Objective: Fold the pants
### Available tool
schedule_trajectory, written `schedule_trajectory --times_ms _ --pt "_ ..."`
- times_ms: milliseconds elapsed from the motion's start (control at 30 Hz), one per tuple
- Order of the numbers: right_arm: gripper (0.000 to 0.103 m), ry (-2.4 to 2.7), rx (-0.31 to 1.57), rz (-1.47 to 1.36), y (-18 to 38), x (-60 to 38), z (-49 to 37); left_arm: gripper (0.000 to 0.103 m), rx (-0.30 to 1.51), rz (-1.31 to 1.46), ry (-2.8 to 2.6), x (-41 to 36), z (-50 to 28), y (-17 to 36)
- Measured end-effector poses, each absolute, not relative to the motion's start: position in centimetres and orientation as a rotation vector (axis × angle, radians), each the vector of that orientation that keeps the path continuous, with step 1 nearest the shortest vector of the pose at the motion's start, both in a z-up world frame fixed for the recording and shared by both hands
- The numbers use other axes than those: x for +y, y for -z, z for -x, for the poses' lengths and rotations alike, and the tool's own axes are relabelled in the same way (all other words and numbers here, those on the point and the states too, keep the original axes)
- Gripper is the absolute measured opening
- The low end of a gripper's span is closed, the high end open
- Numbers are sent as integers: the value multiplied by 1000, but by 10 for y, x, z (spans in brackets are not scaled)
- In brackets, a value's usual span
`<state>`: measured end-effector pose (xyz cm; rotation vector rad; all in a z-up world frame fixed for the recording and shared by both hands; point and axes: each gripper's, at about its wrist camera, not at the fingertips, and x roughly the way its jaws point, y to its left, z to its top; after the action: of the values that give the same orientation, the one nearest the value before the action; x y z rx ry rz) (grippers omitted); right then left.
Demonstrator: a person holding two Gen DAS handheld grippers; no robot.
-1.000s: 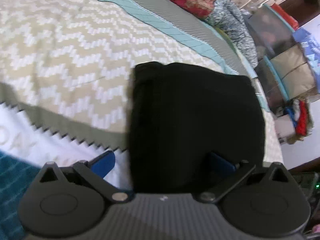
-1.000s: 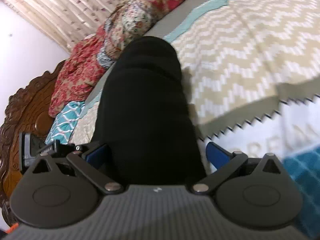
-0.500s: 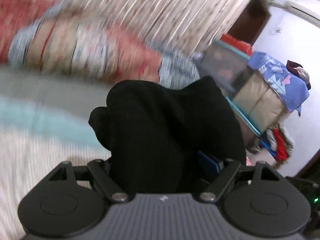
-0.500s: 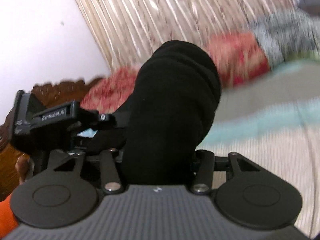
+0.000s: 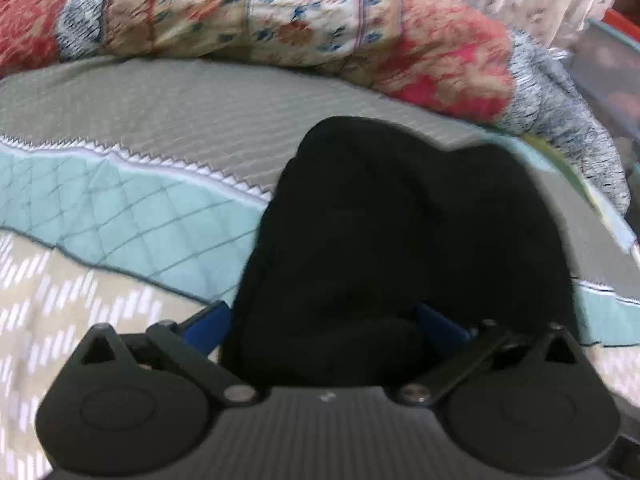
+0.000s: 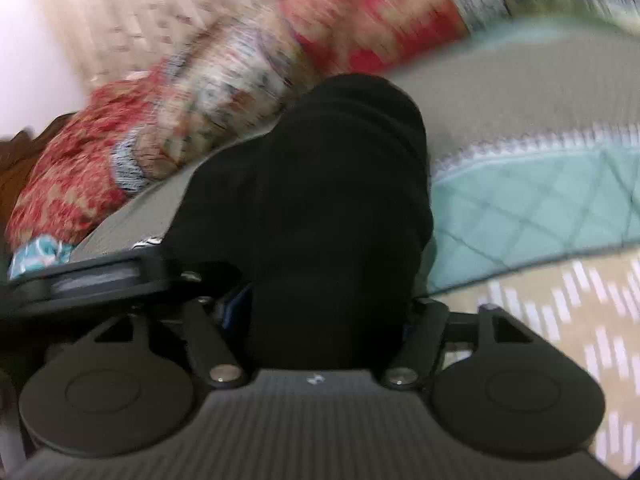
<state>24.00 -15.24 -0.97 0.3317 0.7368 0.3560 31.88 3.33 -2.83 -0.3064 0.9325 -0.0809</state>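
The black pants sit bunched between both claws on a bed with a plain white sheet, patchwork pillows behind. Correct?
Not quite. The black pants are between both claws, but the bed cover is patterned, not plain white: grey, quilted teal and beige zigzag bands, as the left wrist view shows. The patchwork pillows are behind.

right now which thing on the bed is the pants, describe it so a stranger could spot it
Start at the bed's quilt, with its grey, aqua and beige zigzag bands, in front of the red floral pillows. The pants are the bundle lying across the grey and aqua bands. They are the only plain black, patternless thing on the bed.
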Motion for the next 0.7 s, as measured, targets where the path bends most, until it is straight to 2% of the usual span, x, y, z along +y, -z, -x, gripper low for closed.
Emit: schedule_trajectory --times_ms 133,267,367,433,600,700 --pt "81 -296 776 -299 -13 -150 -226 97 931 310 86 35 -308 8" --pt "89 -212 710 -265 -32 -165 -191 102 798 230 81 44 -257 -33" --pt "95 -180 692 -233 -46 -173 -143 103 778 214 81 47 -216 -49" --pt "103 -162 689 -231 -53 -173 -105 103 785 208 62 48 -186 -51" --pt "103 -112 763 -173 -59 -161 -37 103 800 151 16 43 -111 -60" --pt "103 -124 775 -141 -61 -154 -28 103 799 89 -23 36 -75 -70"
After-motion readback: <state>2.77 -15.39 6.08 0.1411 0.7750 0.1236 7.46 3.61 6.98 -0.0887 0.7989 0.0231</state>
